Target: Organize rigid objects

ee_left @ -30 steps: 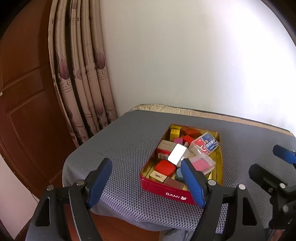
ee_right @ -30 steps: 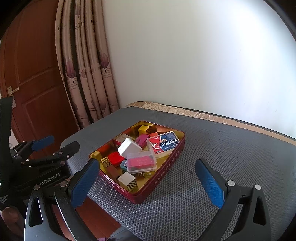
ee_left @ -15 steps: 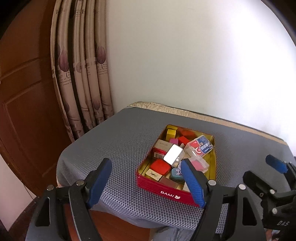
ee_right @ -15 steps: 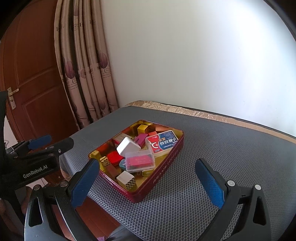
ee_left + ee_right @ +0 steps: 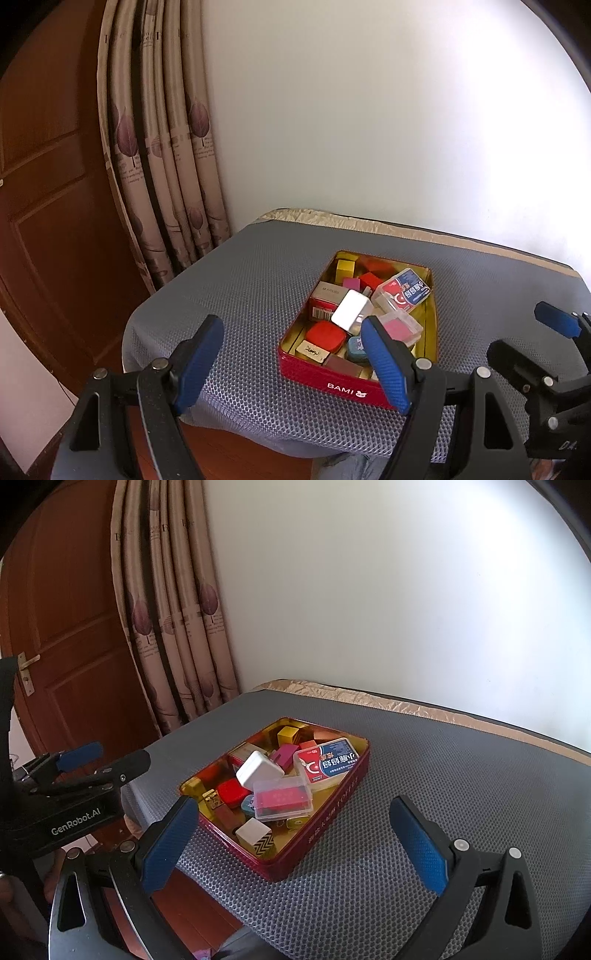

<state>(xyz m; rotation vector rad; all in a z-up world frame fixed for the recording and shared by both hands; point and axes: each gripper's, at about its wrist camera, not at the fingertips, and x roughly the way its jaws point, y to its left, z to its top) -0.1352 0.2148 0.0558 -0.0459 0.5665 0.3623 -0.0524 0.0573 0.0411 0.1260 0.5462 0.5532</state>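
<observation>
A red tin point(image 5: 343, 386) point(image 5: 325, 834) marked BAMI sits on the grey mesh table point(image 5: 255, 288) point(image 5: 443, 768). It holds several small rigid items: a white charger block point(image 5: 349, 308) point(image 5: 258, 770), a clear case with a red card point(image 5: 282, 799), a blue-and-red card box point(image 5: 402, 291) point(image 5: 328, 762), a yellow cube point(image 5: 345, 267) point(image 5: 288, 734) and a red rounded box point(image 5: 325, 334) point(image 5: 232, 792). My left gripper point(image 5: 291, 363) is open and empty in front of the tin. My right gripper point(image 5: 295, 842) is open and empty, near the tin's right front corner.
The table's left and near edges point(image 5: 155, 373) drop to a wooden floor. A patterned curtain point(image 5: 166, 147) and a brown door point(image 5: 62, 646) stand at the left. A white wall point(image 5: 406, 590) is behind the table. Each gripper shows in the other's view point(image 5: 554, 354) point(image 5: 74, 775).
Both grippers have drawn back and up slightly from the tin. The tin appears a little farther off in the left wrist view. Jaws stayed open.
</observation>
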